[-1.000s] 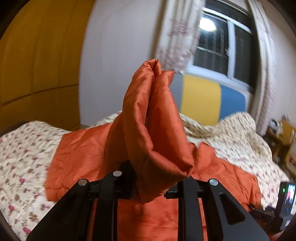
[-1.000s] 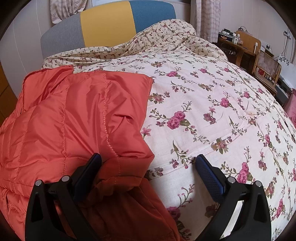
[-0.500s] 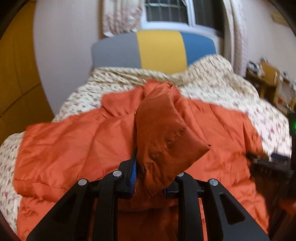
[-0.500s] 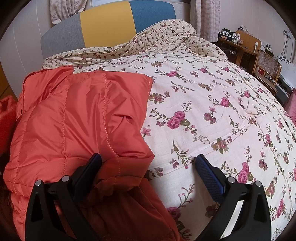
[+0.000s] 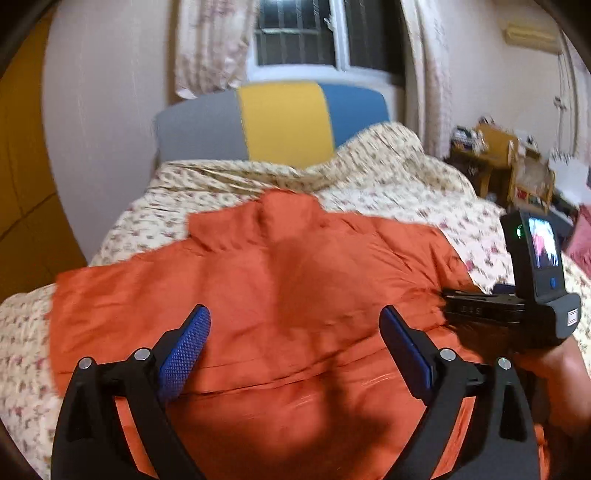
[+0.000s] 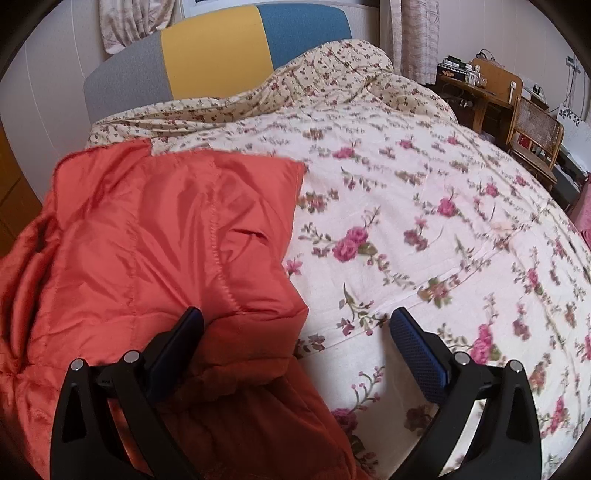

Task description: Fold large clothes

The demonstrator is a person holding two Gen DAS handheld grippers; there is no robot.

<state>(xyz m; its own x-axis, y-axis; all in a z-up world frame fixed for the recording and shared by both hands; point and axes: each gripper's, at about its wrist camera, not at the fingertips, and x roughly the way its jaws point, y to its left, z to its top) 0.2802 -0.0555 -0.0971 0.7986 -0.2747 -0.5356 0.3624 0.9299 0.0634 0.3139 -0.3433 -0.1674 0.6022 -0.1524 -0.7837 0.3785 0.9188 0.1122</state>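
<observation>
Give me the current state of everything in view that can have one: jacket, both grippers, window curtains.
orange jacket: lying on the floral bedspread, partly folded, released, not held.
left gripper: jaws opening, nothing pinched between the pads, jacket beneath.
right gripper: open, over the jacket's right edge, gripping nothing.
curtains: drawn aside, window uncovered.
chair: upright beside the bed.

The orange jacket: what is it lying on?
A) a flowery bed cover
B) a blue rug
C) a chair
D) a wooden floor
A: the orange jacket is spread over the flowery bed cover, its pink roses showing all along the jacket's right edge.
</observation>
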